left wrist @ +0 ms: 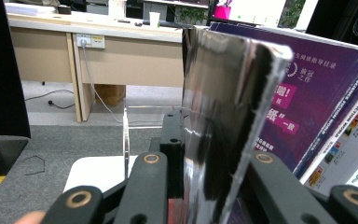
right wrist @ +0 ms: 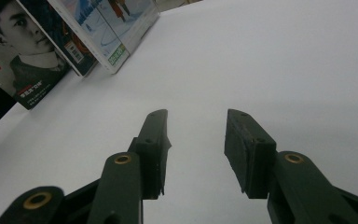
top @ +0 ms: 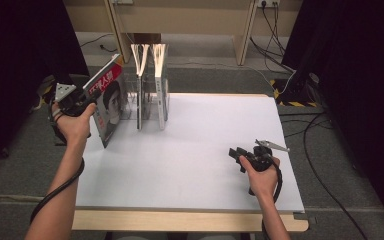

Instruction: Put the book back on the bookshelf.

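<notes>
Leaning at the white table's [top: 190, 165] far left corner beside two upright books [top: 150, 95], a portrait-cover magazine [top: 109, 97] is straddled by the left gripper [top: 91, 95], pad contact not discernible, while the right gripper [top: 236, 156] is held released, empty, near the table's right edge.

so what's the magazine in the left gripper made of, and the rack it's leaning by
The magazine looks like glossy coated paper: its cover throws bright glare in the left gripper view, and the page edges show as thin layers. The rack seems to be clear acrylic or similar plastic, see-through with shiny edges; I can't tell which.
</notes>
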A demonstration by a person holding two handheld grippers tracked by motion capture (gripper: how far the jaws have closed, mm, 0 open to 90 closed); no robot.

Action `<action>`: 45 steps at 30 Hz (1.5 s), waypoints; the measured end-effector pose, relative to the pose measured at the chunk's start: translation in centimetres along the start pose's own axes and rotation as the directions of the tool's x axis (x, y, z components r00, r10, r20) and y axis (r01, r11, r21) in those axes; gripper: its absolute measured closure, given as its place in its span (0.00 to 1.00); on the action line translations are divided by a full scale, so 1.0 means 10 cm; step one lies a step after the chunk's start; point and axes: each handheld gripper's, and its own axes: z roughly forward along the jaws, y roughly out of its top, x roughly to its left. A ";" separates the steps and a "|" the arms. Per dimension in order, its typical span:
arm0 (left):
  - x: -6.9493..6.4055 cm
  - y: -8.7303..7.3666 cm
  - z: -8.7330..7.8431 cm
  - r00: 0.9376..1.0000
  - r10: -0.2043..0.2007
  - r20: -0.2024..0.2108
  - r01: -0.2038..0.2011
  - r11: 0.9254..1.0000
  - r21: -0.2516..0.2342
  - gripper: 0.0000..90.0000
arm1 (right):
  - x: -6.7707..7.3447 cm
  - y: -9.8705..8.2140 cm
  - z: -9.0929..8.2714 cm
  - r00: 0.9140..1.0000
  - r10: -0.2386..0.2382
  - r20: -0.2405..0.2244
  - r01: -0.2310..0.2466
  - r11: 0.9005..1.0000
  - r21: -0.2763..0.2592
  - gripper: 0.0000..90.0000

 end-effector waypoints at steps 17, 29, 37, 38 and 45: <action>-0.01 -0.06 0.22 0.999 0.032 -0.032 -0.028 0.994 0.106 0.76 | -0.01 0.00 -0.01 1.000 0.000 0.000 0.000 1.000 0.004 0.66; -0.07 0.02 0.22 0.999 0.039 -0.005 -0.037 0.981 0.189 0.95 | -0.02 0.00 -0.01 1.000 0.000 0.001 0.000 1.000 0.009 0.66; 0.00 0.00 0.19 1.000 -0.002 0.004 0.001 0.991 0.136 0.96 | -0.03 0.00 -0.01 1.000 -0.002 0.003 0.002 1.000 0.007 0.67; 0.01 -0.01 0.19 1.000 -0.005 0.005 0.005 0.992 0.123 0.96 | -0.03 0.00 -0.02 1.000 0.000 0.003 0.000 1.000 0.009 0.67; 0.05 -0.02 0.16 1.000 -0.008 0.002 0.008 0.998 0.068 0.96 | -0.02 -0.01 0.00 1.000 0.009 0.003 -0.009 1.000 0.010 0.67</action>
